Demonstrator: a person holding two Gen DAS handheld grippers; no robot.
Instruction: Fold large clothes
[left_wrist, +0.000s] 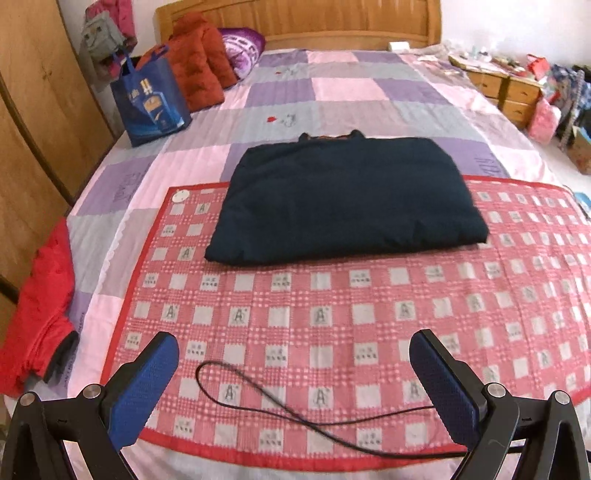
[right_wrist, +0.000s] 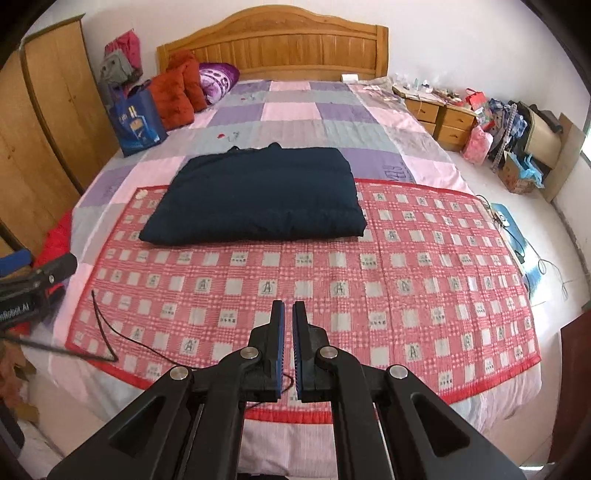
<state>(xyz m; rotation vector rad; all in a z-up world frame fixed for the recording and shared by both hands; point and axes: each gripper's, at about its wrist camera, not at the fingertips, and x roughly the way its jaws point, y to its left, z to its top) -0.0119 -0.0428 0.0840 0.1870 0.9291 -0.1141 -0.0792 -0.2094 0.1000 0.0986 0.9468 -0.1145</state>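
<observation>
A dark navy padded garment (left_wrist: 343, 199) lies folded into a flat rectangle on the bed, its near half on a red and pink checked mat (left_wrist: 332, 314) and its collar end toward the headboard. The right wrist view shows the same garment (right_wrist: 255, 195) left of centre. My left gripper (left_wrist: 293, 354) hangs open above the mat's near part, well short of the garment, with nothing between its blue pads. My right gripper (right_wrist: 288, 314) is shut with nothing in it, also held above the near mat. The left gripper's body (right_wrist: 33, 280) shows at the left edge of the right wrist view.
A thin black cord (left_wrist: 258, 402) loops over the mat's near edge. A red garment (left_wrist: 40, 314) lies at the bed's left side. A blue bag (left_wrist: 149, 99), orange cushions (left_wrist: 199, 62) and a purple pillow (left_wrist: 242, 50) sit near the headboard. A wardrobe (left_wrist: 33, 122) stands left, cluttered drawers (right_wrist: 443, 118) right.
</observation>
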